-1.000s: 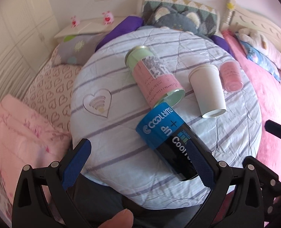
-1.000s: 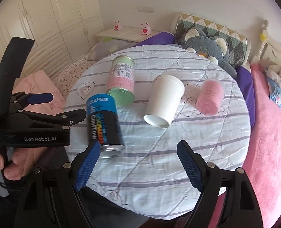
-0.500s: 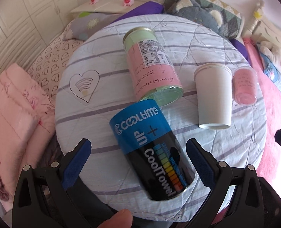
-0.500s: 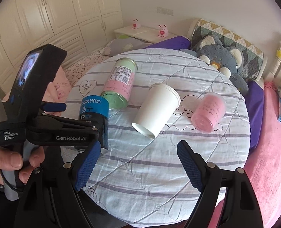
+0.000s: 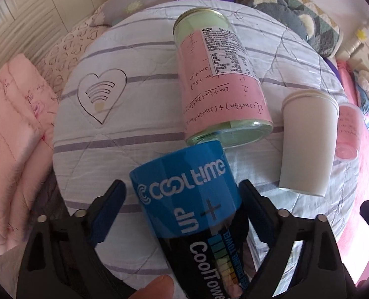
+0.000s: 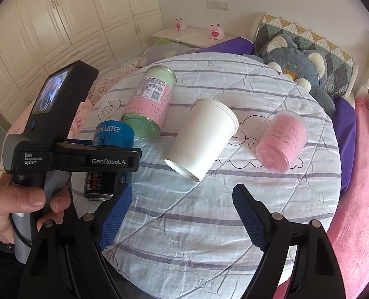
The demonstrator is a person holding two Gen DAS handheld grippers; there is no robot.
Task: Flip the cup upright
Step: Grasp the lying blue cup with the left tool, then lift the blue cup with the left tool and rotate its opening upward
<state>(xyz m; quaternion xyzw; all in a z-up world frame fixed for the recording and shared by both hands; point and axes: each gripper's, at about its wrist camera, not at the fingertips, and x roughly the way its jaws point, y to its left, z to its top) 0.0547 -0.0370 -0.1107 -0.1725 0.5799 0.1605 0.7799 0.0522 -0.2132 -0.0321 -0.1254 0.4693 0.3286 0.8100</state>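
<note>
A blue and black CoolTime can [image 5: 191,204] lies on its side on the round striped table [image 5: 139,129]. My left gripper [image 5: 182,209] is open, its blue pads on either side of the can. The can also shows in the right wrist view [image 6: 109,139], partly hidden behind the left gripper's body. A white paper cup [image 6: 201,137] lies on its side mid-table. A small pink cup [image 6: 281,140] lies on its side to the right. My right gripper [image 6: 177,214] is open and empty over the table's near edge.
A green and pink jar [image 5: 221,79] lies on its side just behind the can, close to touching it. A bed with pink blankets [image 6: 359,199], pillows and a grey plush toy [image 6: 299,67] surrounds the table. White wardrobes [image 6: 59,25] stand at the left.
My left gripper has moved forward so that its open pads now straddle the blue can. My right gripper has drifted slightly and stays open.
</note>
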